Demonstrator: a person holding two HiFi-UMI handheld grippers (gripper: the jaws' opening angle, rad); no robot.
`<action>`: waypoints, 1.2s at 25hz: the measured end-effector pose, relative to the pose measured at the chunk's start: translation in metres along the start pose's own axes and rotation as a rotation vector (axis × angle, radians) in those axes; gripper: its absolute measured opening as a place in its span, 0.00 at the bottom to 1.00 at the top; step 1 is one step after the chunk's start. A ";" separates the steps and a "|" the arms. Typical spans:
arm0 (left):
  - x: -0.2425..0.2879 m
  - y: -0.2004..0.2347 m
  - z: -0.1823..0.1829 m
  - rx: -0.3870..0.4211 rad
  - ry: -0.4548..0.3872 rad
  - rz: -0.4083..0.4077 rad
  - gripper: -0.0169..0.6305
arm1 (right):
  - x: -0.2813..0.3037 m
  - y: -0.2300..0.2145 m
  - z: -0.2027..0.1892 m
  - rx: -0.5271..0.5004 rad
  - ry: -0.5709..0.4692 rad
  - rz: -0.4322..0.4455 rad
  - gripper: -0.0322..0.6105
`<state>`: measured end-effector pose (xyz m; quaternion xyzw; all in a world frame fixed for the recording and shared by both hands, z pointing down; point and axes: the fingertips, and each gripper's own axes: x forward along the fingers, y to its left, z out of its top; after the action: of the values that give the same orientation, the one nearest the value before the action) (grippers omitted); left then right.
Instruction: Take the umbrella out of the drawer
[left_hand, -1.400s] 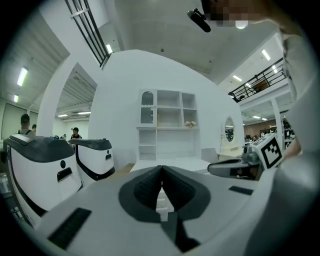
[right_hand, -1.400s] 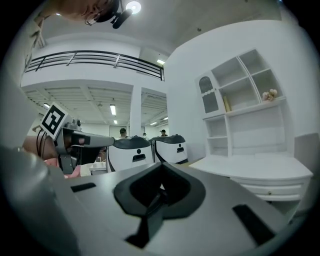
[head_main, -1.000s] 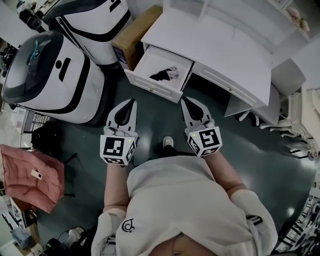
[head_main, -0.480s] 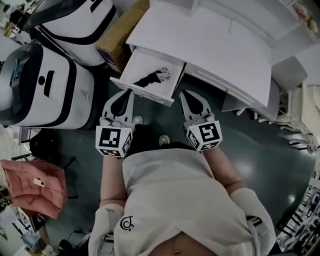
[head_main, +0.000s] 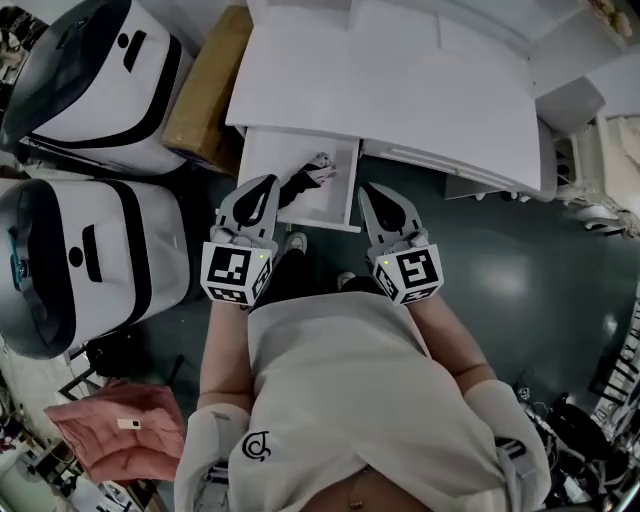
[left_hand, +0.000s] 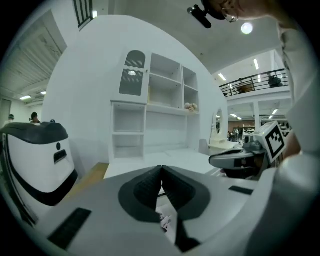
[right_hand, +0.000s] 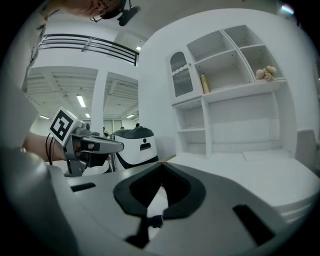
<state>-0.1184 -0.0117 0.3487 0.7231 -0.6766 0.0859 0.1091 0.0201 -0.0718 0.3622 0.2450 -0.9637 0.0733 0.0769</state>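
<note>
In the head view the white desk's drawer (head_main: 262, 160) stands pulled out. A dark folded umbrella (head_main: 306, 174) with a pale patterned end lies inside it. My left gripper (head_main: 268, 183) is shut and empty, its tips over the drawer's front left part, just left of the umbrella. My right gripper (head_main: 366, 189) is also shut and empty, in front of the desk just right of the drawer. In the left gripper view the shut jaws (left_hand: 161, 170) point at the desk, and a bit of the umbrella (left_hand: 164, 221) shows below them. The right gripper view shows its jaws (right_hand: 162, 185) meeting.
Two big white-and-black machines (head_main: 95, 55) (head_main: 85, 265) stand at the left, with a cardboard box (head_main: 205, 90) between them and the desk (head_main: 400, 90). A white shelf unit (left_hand: 160, 100) rises at the desk's back. A pink bag (head_main: 120, 440) lies on the floor.
The person has stepped up to the desk. Both grippers moved forward to the drawer, and the left one now reaches over its front edge. Both stay shut.
</note>
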 end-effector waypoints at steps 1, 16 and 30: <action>0.009 0.006 -0.003 -0.006 0.003 -0.037 0.05 | 0.007 -0.002 -0.002 0.005 0.006 -0.024 0.06; 0.120 0.044 -0.158 0.012 0.391 -0.449 0.22 | 0.077 -0.025 -0.065 0.115 0.104 -0.284 0.06; 0.178 0.012 -0.299 0.024 0.742 -0.600 0.57 | 0.090 -0.063 -0.128 0.184 0.149 -0.411 0.06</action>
<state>-0.1106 -0.1012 0.6855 0.8083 -0.3524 0.3107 0.3548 -0.0129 -0.1450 0.5100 0.4360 -0.8744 0.1616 0.1385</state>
